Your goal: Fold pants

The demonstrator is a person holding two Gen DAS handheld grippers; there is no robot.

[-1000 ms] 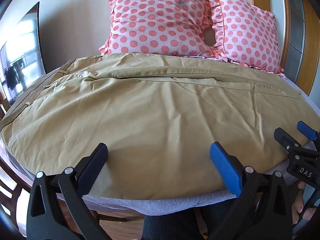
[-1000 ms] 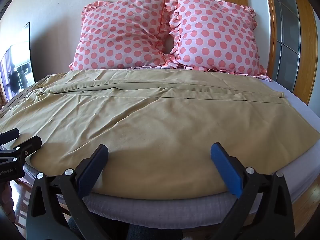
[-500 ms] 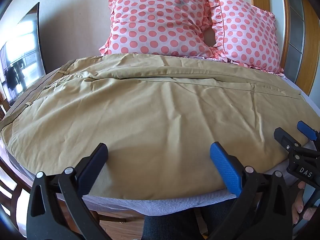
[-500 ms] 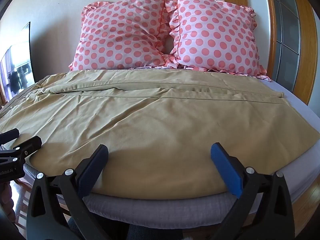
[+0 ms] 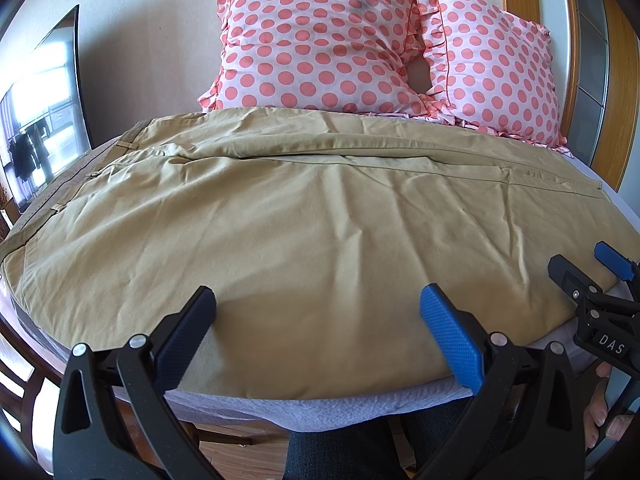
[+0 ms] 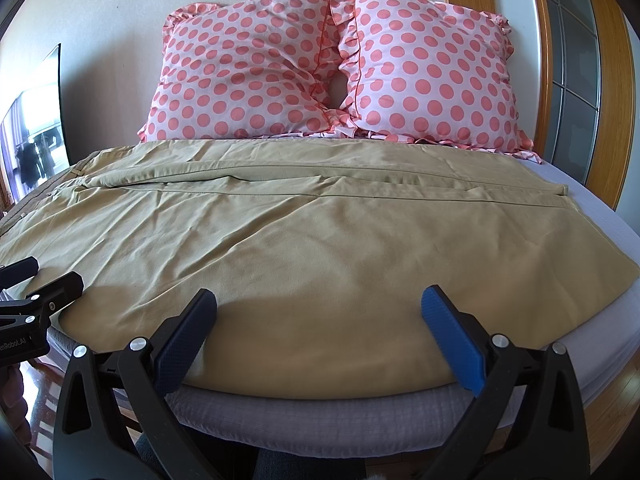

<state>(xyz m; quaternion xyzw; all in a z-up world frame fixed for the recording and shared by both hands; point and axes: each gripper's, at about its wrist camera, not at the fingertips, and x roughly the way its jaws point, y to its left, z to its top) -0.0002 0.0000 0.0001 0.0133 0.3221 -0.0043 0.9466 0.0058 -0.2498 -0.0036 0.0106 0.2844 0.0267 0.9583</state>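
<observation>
The khaki pants (image 5: 312, 216) lay spread flat across the bed (image 6: 600, 328), waistband off to the left, both legs running right, one hem near the grey sheet's right edge. Two pink polka-dot pillows (image 6: 336, 68) leaned on the wall just behind them, their frilled bottoms touching the far edge of the fabric. The left gripper (image 5: 316, 312) hovered at the near edge, tongs wide apart, nothing between them. The right gripper (image 6: 320, 312) sat alongside, likewise spread and empty. A dark screen (image 5: 40, 120) stood on the left wall; a wooden frame (image 6: 608, 80) rose at right.
</observation>
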